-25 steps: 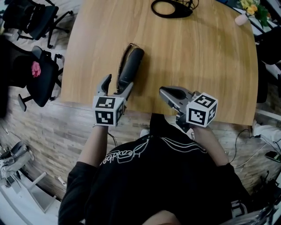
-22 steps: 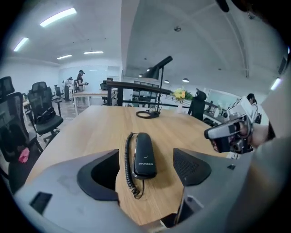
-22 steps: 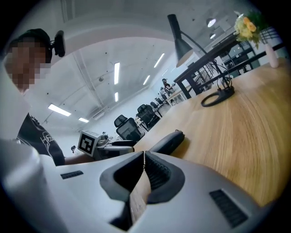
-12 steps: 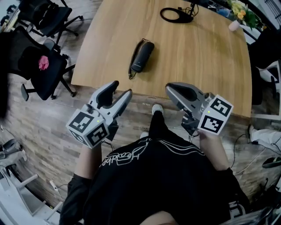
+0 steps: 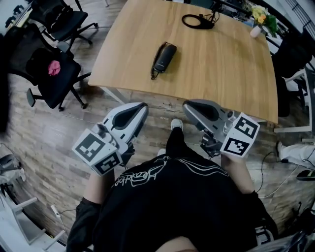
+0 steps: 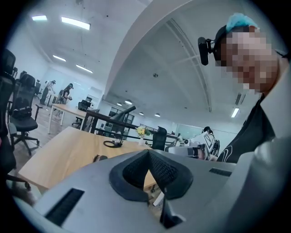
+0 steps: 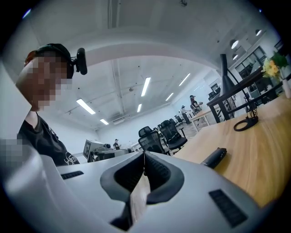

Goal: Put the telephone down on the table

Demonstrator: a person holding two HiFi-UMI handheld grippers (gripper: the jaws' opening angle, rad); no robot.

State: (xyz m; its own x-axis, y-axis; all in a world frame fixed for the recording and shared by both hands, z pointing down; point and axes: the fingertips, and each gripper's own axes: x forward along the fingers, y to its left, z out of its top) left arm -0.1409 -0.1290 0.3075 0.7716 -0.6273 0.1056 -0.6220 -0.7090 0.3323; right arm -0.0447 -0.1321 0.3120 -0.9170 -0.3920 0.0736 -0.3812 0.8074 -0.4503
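The black telephone handset [image 5: 164, 57] lies flat on the wooden table [image 5: 216, 64], its coiled cord along its left side; it also shows as a dark bar [image 7: 214, 157] in the right gripper view. My left gripper [image 5: 140, 109] is shut and empty, pulled back off the table over the floor. The jaws meet with nothing between them in the left gripper view [image 6: 148, 154]. My right gripper [image 5: 189, 106] is also shut and empty, held beside the left one, near the table's front edge.
A black looped cable [image 5: 197, 21] lies at the table's far side, with flowers [image 5: 259, 15] at the far right corner. Black office chairs [image 5: 49, 74] stand to the left. The person's dark shirt fills the bottom of the head view.
The left gripper let go of the handset, drew back from the table toward the body and shut. The handset stays on the table. The right gripper drew back a little.
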